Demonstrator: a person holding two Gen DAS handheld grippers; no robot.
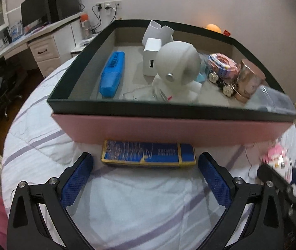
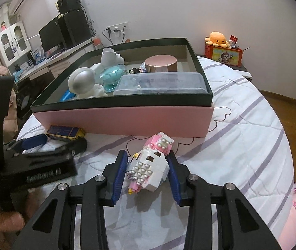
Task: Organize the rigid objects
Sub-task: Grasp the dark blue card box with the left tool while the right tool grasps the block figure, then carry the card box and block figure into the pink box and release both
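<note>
A large box sits on the bed. In it, a long case lies at the left, an astronaut figure stands in the middle with a charger block behind it, and a round tin sits at the right. A flat carton lies on the bed just before the box's front wall, and a brick toy lies to its right.

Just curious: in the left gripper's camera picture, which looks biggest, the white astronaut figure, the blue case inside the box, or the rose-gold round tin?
1. White astronaut figure.
2. Blue case.
3. Rose-gold round tin.
All sit in the box at similar distances, so the order seems fair.
</note>
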